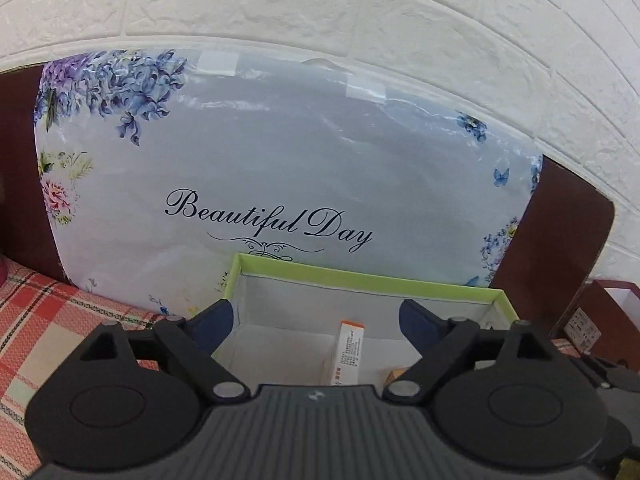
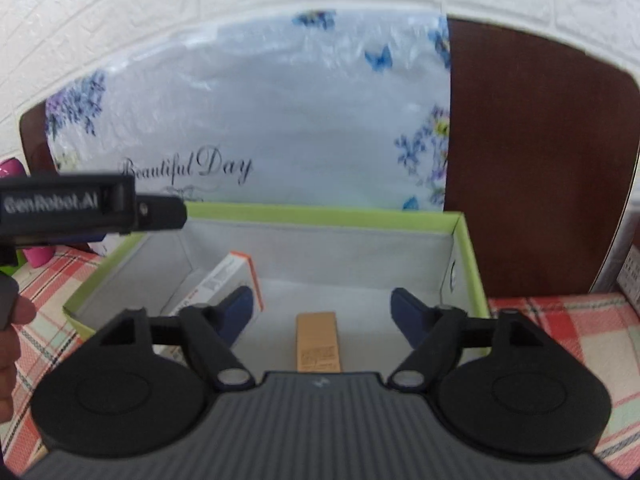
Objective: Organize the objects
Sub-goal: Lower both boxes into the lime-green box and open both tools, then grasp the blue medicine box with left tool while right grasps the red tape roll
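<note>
Nearest, left tool (image 1: 316,316) and right tool (image 2: 322,308) both spread wide, released, nothing between the blue pads. Just beyond, inside the open green-rimmed cardboard box with pale lining (image 2: 320,216): a slim white carton with orange edge (image 2: 236,276) leaning at the left wall, and a small tan rectangular box (image 2: 318,340) lying flat on the floor, apart from it. Underneath, red-and-white checked cloth (image 2: 560,320). Behind, a plastic-wrapped floral pillow lettered "Beautiful Day" (image 1: 280,152) propped against a dark brown headboard (image 2: 532,160) and white brick-pattern wall (image 1: 360,8).
</note>
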Tool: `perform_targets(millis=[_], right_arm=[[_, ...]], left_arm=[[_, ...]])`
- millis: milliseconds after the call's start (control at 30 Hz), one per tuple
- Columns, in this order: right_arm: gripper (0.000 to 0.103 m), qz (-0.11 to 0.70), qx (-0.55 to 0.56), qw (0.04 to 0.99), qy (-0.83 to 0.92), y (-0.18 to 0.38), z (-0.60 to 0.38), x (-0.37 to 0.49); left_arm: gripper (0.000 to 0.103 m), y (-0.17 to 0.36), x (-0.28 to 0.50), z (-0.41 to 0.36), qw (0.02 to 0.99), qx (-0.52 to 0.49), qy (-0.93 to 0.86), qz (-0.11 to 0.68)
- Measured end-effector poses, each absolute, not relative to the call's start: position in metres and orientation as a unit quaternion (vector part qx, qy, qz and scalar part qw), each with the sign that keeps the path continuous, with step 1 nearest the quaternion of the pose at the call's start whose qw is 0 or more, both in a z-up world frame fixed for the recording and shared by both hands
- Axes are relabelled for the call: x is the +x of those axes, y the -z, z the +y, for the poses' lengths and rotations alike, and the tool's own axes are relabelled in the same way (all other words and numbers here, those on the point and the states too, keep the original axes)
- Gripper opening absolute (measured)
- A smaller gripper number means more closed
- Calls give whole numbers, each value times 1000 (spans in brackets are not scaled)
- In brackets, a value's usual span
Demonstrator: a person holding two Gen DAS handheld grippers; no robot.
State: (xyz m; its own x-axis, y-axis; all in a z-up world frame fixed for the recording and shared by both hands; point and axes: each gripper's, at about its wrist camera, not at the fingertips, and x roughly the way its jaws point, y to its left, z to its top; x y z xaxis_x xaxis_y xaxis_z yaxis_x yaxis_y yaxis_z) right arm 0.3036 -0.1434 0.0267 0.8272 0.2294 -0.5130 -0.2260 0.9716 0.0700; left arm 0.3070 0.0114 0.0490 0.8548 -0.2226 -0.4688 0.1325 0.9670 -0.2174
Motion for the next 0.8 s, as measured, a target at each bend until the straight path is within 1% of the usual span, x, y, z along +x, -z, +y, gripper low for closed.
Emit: perform_targets(millis=[33,233,367,467,633,733,800], right_arm=[[91,259,4,959,-117,-33,-147,299],[103,209,37,971,-109,-74,-176,256],[103,183,48,975,-113,-100,-197,208],[103,170,41,976,-127,-115,-207,161],[103,147,-8,978,-147,-126,-218,76],[103,134,-31,978,-157,-118,-227,31],[103,147,-37,977,-153,-106,-229,9]], left_arm=[[93,-52,302,13,958,-98,99,250],[93,-85,250,18,959,-122,109,230],[93,-100,201,20,955,-122,117,242],[93,-99,159,19,951,-108,119,263],[93,-78,89,24,953,-83,130,260],[93,-58,60,21,950,-74,131,273],[93,-42,46,18,946,-72,131,288]])
